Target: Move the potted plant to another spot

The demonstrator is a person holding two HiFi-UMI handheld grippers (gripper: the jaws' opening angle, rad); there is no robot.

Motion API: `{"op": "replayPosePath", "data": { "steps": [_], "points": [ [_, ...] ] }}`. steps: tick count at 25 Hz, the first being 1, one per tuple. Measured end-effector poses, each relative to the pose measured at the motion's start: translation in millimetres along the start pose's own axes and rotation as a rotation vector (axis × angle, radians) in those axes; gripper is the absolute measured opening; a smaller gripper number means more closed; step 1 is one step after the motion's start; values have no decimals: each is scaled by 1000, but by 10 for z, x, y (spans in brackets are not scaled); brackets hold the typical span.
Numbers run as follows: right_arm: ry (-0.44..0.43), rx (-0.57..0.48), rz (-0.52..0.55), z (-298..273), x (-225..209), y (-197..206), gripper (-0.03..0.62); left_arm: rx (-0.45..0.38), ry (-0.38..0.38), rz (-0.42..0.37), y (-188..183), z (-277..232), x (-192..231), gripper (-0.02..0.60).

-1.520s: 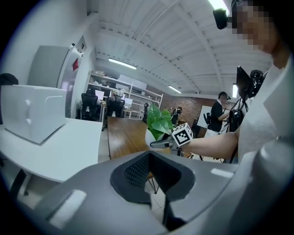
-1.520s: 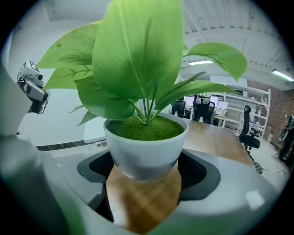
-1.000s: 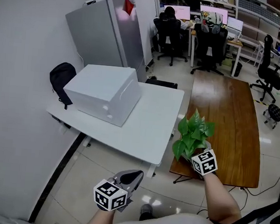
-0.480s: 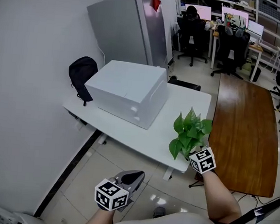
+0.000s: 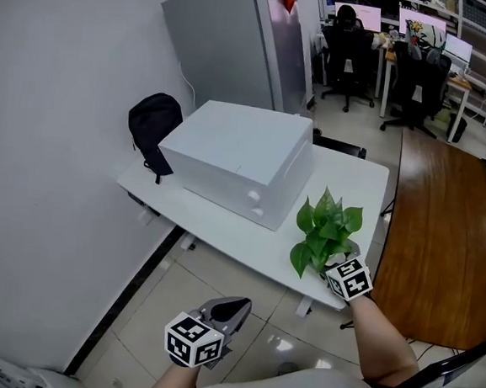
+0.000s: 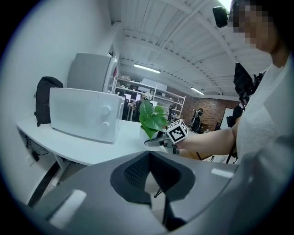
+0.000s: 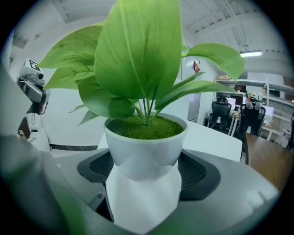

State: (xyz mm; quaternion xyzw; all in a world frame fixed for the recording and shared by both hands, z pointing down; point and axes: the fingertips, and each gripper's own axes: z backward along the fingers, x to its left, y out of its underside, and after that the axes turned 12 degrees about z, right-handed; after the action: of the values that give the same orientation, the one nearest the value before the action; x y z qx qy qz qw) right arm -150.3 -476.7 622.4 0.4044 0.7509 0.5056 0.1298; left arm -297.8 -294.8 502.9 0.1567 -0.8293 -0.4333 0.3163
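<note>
The potted plant [image 5: 324, 230] has broad green leaves and a white faceted pot [image 7: 144, 147]. My right gripper [image 5: 337, 258] is shut on the pot, which fills the space between the jaws in the right gripper view. The plant is over the near right corner of the white table [image 5: 224, 221]; I cannot tell whether it touches it. My left gripper [image 5: 231, 308] hangs low over the floor in front of the table, shut and holding nothing. The left gripper view shows the plant [image 6: 151, 117] and the right gripper [image 6: 158, 141] ahead.
A white microwave-like box [image 5: 238, 159] sits on the white table, left of the plant. A brown wooden table [image 5: 438, 240] stands to the right. A grey fridge [image 5: 239, 49] and a black backpack [image 5: 152, 126] are behind. Office chairs [image 5: 348, 54] and desks lie beyond.
The right gripper has carried the plant left, from the wooden table's near corner to over the white table's corner. The view has turned left. The left gripper has stayed low.
</note>
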Motion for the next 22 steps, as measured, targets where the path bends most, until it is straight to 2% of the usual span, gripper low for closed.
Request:
{"op": "replayPosePath", "data": {
  "steps": [7,22],
  "points": [
    [-29,40,21,-349,71,115,437,12,-21,15,19,-60,293,-5],
    [-68,99,37,-549,110,270,437,17,-27,36,-4,-131,433,-5]
  ]
}}
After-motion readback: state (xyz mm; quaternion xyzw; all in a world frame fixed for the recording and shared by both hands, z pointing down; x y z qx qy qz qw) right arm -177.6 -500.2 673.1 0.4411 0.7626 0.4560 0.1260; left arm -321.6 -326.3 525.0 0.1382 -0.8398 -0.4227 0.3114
